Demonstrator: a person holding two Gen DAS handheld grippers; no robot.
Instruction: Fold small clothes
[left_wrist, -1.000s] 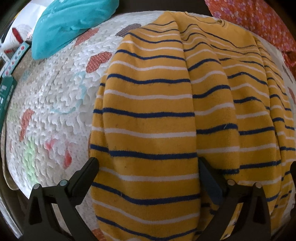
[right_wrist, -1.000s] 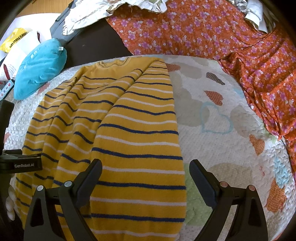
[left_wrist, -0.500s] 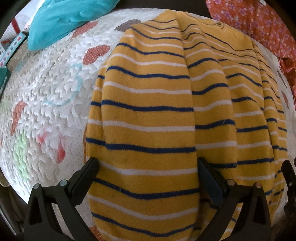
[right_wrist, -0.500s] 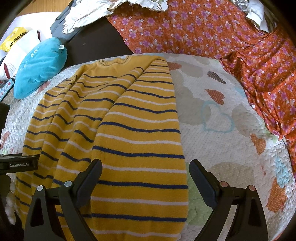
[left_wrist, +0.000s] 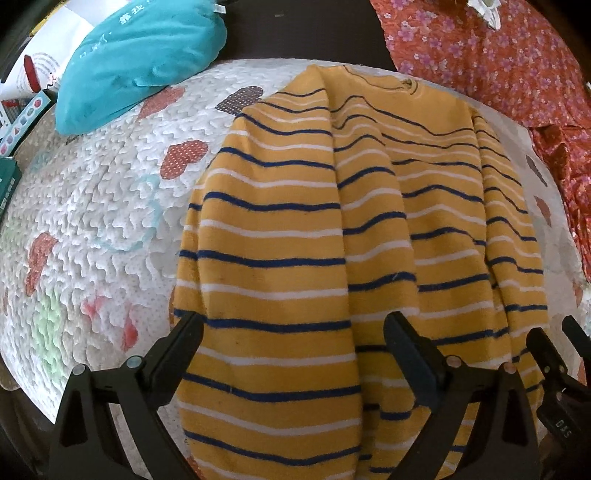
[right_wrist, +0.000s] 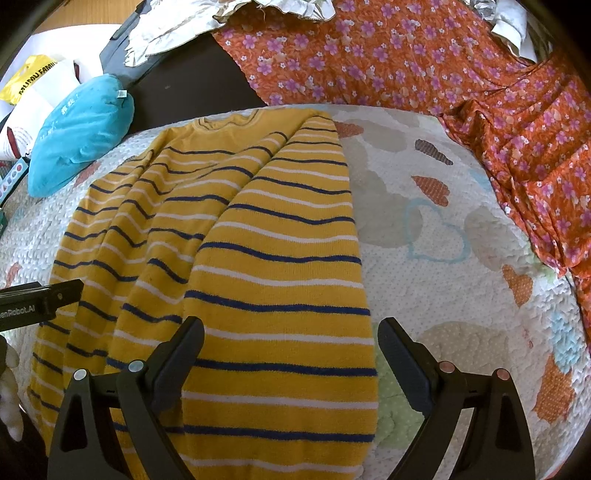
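**Striped sweater laid lengthwise on the quilt, both grippers spread wide above its hem**

The yellow sweater (left_wrist: 280, 258), knitted with navy and white stripes, lies on a white quilted bedspread (left_wrist: 92, 206) printed with hearts. Its neckline points away from both cameras and its hem lies nearest to them. Both side portions are folded inward over the body, so the garment forms a long, narrow shape with raised lengthwise ridges.

Left wrist view: the left gripper (left_wrist: 293, 334) hangs above the hem end with its 2 fingers spread wide and nothing between them; the left fold of the sweater fills the gap below. The tip of the right gripper shows at the lower right edge of this view.

Right wrist view: the right gripper (right_wrist: 291, 338) is likewise wide open and holds nothing. It sits over the right fold of the sweater (right_wrist: 258, 280), whose outer edge runs just inside the right-hand finger. The side of the left gripper shows at the left edge of this view.

A teal cushion (right_wrist: 81, 129) rests at the far left corner of the bedspread. An orange floral fabric (right_wrist: 461, 85) drapes along the far and right sides, and crumpled silver foil sheeting (right_wrist: 221, 14) lies beyond it.
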